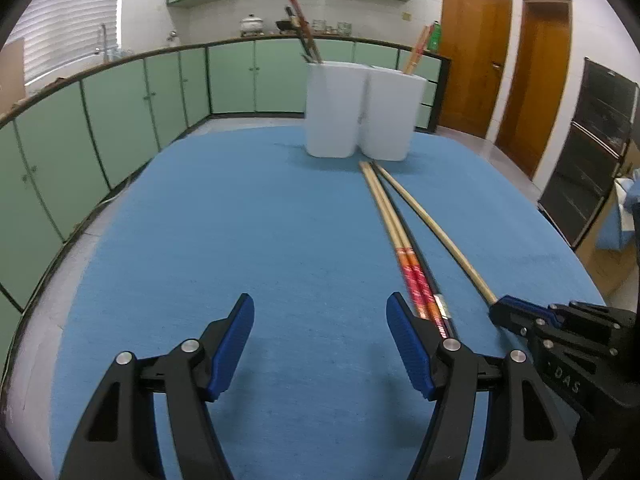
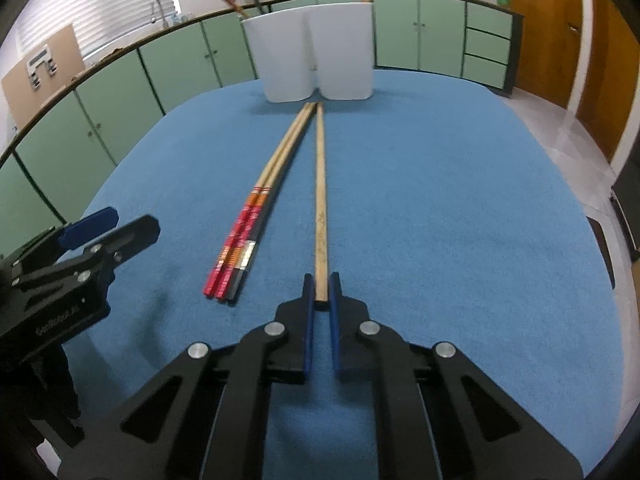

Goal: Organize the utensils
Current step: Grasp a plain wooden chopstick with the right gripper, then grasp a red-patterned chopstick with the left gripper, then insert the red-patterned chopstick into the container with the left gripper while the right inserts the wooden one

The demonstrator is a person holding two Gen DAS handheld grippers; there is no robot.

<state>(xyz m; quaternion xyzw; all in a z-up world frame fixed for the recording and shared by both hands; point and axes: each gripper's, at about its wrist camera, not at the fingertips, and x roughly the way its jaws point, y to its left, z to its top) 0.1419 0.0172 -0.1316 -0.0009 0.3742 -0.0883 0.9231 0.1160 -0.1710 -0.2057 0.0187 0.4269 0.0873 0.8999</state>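
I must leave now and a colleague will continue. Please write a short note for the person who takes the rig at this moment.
Right claw: shut on the near end of the plain long wooden chopstick, which lies on the blue tablecloth.
Left claw: open, empty, above the cloth, left of the red-and-orange-handled chopsticks.
Things: two white plastic utensil holders stand side by side at the far end; each already has some chopsticks standing in it.
Done: some chopsticks sorted into holders.
Left: lift the plain chopstick into a holder, then the red-handled ones and the dark chopstick beside them.
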